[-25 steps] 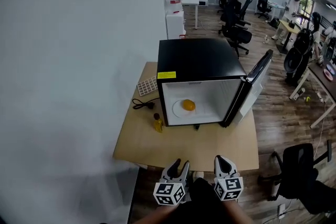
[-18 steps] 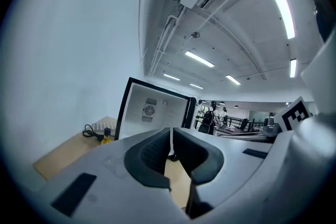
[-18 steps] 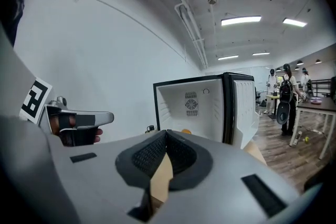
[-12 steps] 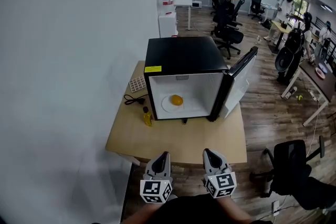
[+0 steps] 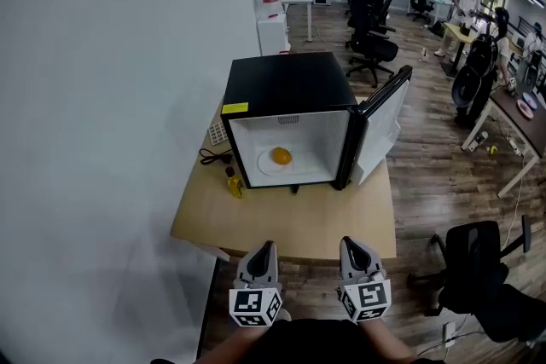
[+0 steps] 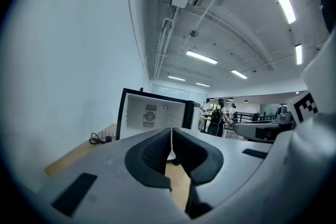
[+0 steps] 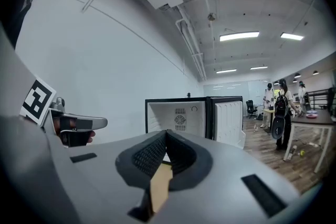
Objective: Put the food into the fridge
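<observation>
A black mini fridge (image 5: pixel 290 89) stands on the wooden table (image 5: pixel 281 222) with its door (image 5: pixel 380 128) swung open to the right. Inside it, an orange piece of food (image 5: pixel 280 155) lies on a white plate (image 5: pixel 264 164). My left gripper (image 5: pixel 263 250) and right gripper (image 5: pixel 351 246) hover side by side at the table's near edge, well short of the fridge. Both are shut with nothing between the jaws. The left gripper view has its closed jaws (image 6: pixel 171 131) facing the open fridge (image 6: pixel 152 113). The right gripper view also has closed jaws (image 7: pixel 166 135) facing the fridge (image 7: pixel 178 115).
A small yellow bottle (image 5: pixel 234 185) stands on the table left of the fridge, with a black cable (image 5: pixel 213 156) and a white grid tray (image 5: pixel 217 133) behind it. A white wall runs along the left. A black office chair (image 5: pixel 478 277) sits at the lower right; people and desks fill the background.
The left gripper's jaws were apart a second ago and are now closed. Both grippers stay at the table's near edge while the view has shifted slightly.
</observation>
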### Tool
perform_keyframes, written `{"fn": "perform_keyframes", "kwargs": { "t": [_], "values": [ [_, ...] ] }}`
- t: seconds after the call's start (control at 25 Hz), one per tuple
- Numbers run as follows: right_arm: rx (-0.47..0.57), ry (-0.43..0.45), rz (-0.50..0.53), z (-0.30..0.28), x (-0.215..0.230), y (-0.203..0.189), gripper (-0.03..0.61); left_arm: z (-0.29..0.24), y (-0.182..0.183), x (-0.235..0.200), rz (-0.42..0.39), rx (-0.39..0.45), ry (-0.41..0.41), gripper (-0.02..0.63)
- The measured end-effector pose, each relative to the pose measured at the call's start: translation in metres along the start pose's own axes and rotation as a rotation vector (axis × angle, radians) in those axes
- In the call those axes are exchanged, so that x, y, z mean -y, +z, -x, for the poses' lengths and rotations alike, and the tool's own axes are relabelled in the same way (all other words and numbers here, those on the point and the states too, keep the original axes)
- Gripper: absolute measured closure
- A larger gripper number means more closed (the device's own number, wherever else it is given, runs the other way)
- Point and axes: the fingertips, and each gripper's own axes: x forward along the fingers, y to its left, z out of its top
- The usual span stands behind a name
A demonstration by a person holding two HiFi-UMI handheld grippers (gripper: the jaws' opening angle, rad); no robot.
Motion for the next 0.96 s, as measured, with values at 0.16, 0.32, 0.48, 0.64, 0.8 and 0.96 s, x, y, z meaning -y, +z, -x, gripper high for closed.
{"fn": "perform_keyframes", "kwargs": {
  "t": [0.16, 0.32, 0.48, 0.64, 0.8, 0.96],
  "values": [
    [0.008, -0.006, 0.013, 0.009, 0.006, 0.006, 0.518, -0.003, -0.004, 0.009, 0.018, -0.02, -0.004, 0.592],
    [-0.006, 0.005, 0.026, 0.016, 0.014, 0.004, 0.518, -0.003, -0.012, 0.016, 0.052, -0.034, 0.013, 0.592],
    [-0.035, 0.022, 0.038, 0.022, 0.021, -0.004, 0.518, -0.001, -0.017, 0.026, 0.046, -0.033, 0.027, 0.592],
    [-0.034, 0.044, 0.045, 0.026, 0.023, -0.004, 0.518, 0.004, -0.015, 0.036, 0.018, -0.019, 0.042, 0.592],
    [0.012, 0.038, 0.079, 0.031, 0.026, 0.003, 0.518, 0.007, -0.013, 0.041, -0.033, -0.011, 0.059, 0.592],
    [0.027, 0.038, 0.061, 0.04, 0.034, 0.007, 0.518, 0.011, -0.007, 0.054, -0.068, 0.002, 0.054, 0.592]
  ]
}}
